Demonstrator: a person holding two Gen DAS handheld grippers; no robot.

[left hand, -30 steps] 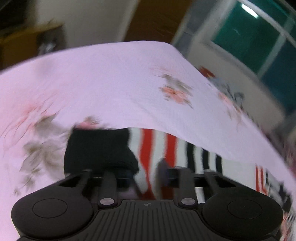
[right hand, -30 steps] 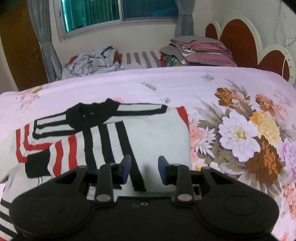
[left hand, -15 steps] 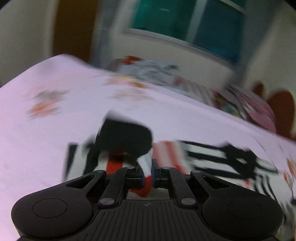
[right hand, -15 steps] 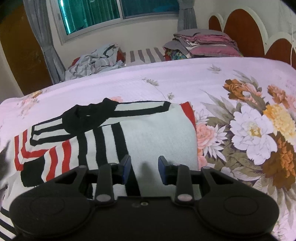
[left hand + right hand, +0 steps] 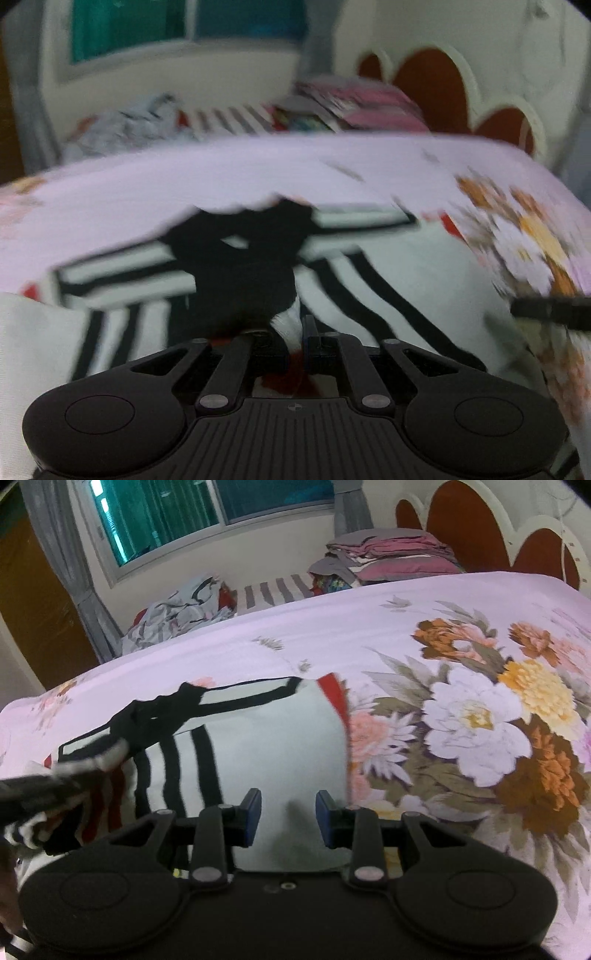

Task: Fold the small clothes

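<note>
A small white sweater (image 5: 280, 738) with black and red stripes and a black collar lies on the pink floral bed sheet (image 5: 461, 627). My left gripper (image 5: 294, 339) is shut on the sweater's sleeve cuff (image 5: 288, 321) and holds it lifted over the sweater body (image 5: 388, 266). The left gripper also shows at the left edge of the right wrist view (image 5: 55, 782), with the striped sleeve hanging from it. My right gripper (image 5: 288, 816) is open and empty, low over the sweater's white near edge.
A heap of loose clothes (image 5: 177, 613) and a stack of folded linen (image 5: 388, 557) lie beyond the bed's far edge under the window. A scalloped headboard (image 5: 480, 520) stands at the right. The sheet's large flower print (image 5: 498, 720) lies right of the sweater.
My left gripper shut on the sleeve cuff and swung it to the right, over the sweater body. My right gripper stayed open and moved a little closer to the sweater.
</note>
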